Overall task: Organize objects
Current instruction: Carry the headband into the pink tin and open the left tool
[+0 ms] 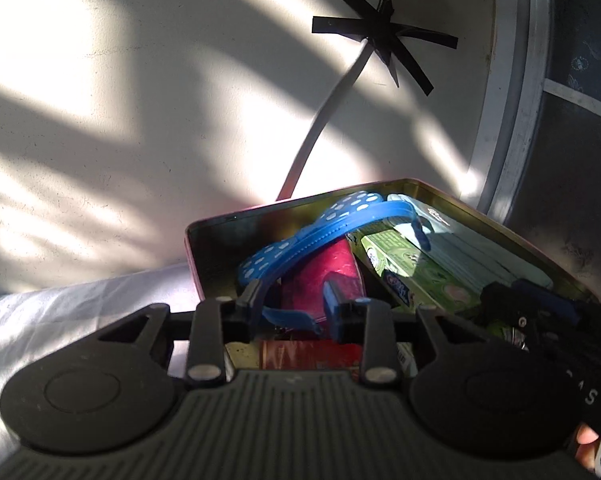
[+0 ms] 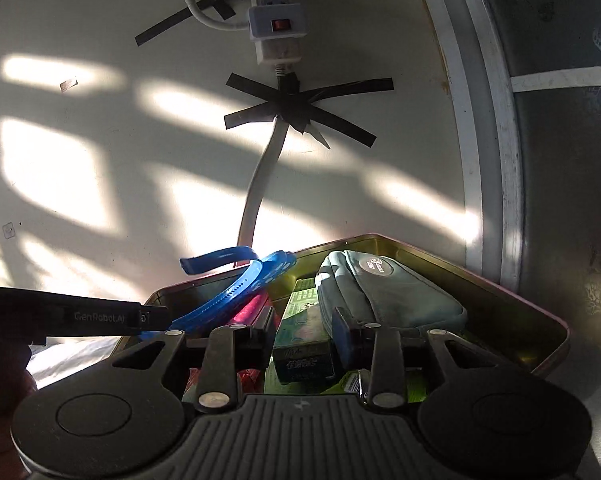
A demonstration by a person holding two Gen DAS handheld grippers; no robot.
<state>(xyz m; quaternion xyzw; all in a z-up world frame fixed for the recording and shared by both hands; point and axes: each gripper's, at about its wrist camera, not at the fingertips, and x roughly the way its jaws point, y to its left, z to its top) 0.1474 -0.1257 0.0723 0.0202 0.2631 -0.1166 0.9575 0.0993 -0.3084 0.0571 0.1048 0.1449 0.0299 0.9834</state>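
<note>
Mostly done: tin (image 2: 548, 320) holds pouch (image 2: 384, 296), box (image 2: 304, 340), red roll (image 1: 320, 276). Left gripper (image 1: 296, 312) open around headband (image 1: 300, 236) over tin; right gripper (image 2: 300, 336) open astride box.

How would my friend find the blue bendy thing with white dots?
Look in the open metal tin by the wall. The blue headband arches over a pink object, beside a green box and grey pouch. Only it is blue, curved and white-dotted.

Open rectangular metal tin (image 2: 548, 320) holds blue dotted plastic headband (image 1: 300, 240) tilted over rim, pink roll (image 1: 324, 276), green carton (image 2: 304, 332), grey-blue zip pouch (image 2: 384, 292).
</note>
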